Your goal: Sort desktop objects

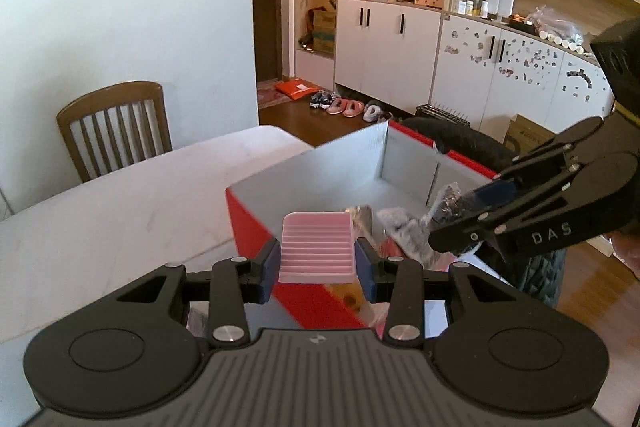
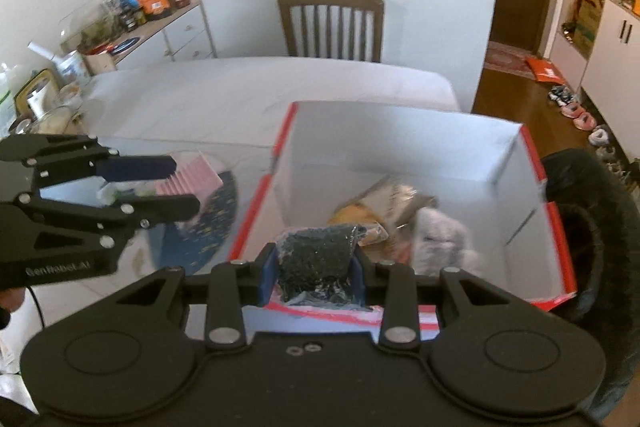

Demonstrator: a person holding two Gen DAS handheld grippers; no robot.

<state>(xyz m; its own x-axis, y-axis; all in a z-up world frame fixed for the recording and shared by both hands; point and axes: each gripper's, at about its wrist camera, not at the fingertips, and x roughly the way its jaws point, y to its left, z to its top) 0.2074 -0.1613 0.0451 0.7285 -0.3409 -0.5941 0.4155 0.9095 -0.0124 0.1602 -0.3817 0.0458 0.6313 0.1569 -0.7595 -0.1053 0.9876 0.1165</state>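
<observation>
Where the left gripper (image 1: 316, 263) reaches over the red-walled open cardboard box (image 1: 250, 219), its two blue pads pinch one pink ridged plastic tray (image 1: 316, 247) at the near left corner. Right of it, the right gripper (image 2: 312, 271) clamps one clear bag of dark beads (image 2: 316, 259) above the near wall. Blurred items inside the box are hard to identify. Only the right wrist view shows the dark blue round mat (image 2: 200, 231) on the white table (image 2: 240, 95).

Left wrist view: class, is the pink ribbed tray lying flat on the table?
No: the pink ribbed tray is held up between the left gripper's jaws, above the red box.
</observation>
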